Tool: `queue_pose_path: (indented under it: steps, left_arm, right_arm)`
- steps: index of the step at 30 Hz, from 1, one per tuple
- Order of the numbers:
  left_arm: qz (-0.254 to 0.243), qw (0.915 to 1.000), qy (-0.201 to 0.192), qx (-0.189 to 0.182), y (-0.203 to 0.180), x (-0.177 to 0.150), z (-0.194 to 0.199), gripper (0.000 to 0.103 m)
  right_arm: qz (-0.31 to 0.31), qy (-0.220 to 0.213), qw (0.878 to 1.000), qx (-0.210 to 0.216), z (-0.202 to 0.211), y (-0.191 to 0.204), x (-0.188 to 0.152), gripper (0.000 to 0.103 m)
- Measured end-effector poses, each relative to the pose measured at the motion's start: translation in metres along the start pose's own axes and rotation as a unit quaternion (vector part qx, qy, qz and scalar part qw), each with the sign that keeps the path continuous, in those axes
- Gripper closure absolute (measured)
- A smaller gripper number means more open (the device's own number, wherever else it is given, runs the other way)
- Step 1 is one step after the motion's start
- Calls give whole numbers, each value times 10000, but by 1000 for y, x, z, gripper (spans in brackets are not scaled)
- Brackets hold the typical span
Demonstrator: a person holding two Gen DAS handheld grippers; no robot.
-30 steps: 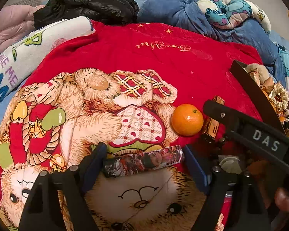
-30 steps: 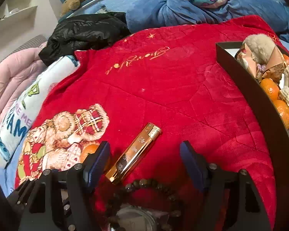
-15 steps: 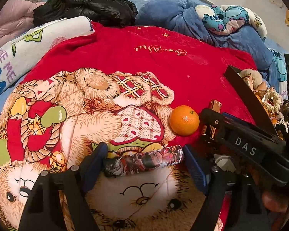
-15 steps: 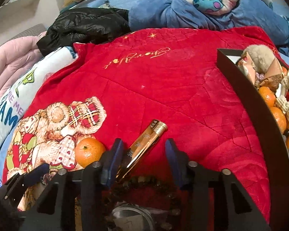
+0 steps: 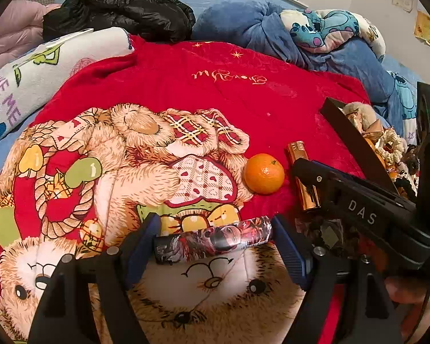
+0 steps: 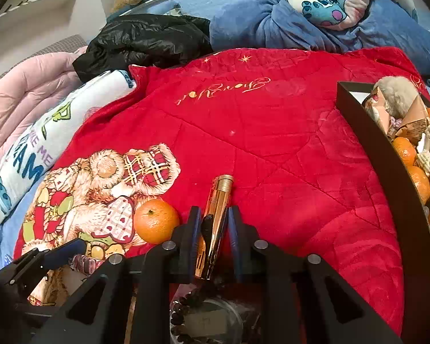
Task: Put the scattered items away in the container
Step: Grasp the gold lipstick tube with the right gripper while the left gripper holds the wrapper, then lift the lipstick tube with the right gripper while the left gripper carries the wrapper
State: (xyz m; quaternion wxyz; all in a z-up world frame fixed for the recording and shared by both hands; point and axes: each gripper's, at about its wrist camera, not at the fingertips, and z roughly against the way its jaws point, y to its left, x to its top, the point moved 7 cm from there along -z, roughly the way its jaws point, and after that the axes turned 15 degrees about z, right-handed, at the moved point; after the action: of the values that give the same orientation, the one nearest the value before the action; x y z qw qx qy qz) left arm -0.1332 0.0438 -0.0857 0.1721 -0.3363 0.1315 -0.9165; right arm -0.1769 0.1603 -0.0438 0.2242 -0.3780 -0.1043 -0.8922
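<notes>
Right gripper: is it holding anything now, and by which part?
The right gripper has its jaws closed on the gold lighter, gripping its lower body; the cap end sticks out ahead. The lighter appears to lie on the red blanket.

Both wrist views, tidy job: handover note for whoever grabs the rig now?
Right gripper: closed on the gold lighter, which lies on the red blanket.
Left gripper: open, straddling the printed tube; not gripped.
Black container sits to the right, already holding oranges and other bits.
Left: lighter, tube, the loose orange, and the beaded bracelet under the right gripper.
</notes>
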Motion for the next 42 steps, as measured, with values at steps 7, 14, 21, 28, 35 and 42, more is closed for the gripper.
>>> queue_pose_path:
  steps: [7,14,21,28,35,42]
  left_arm:
    - [-85,9999,-52,-43,2,0,9,23]
    - [-210,9995,-254,-26,6,4,26,23]
    - [-171,9987,-464,-129,10,9,47,23]
    - [-247,9973,-664,-183,2,12,62,23]
    - [-106,9966,-721,-374,-12,16,72,23]
    - [-281,9956,-755,-483,-40,10,71,23]
  right_arm:
    - [-79,-73,9999,65,3,-2,2,89]
    - [-175,-247,9993,211,14,-2,6,90]
    - [-220,-430,9984,278,29,-1,9,90]
    - [-280,-619,9973,264,49,-2,7,90]
    - [-374,-909,9947,311,75,-5,9,90]
    - [-534,-977,9935,241,88,-21,6,90]
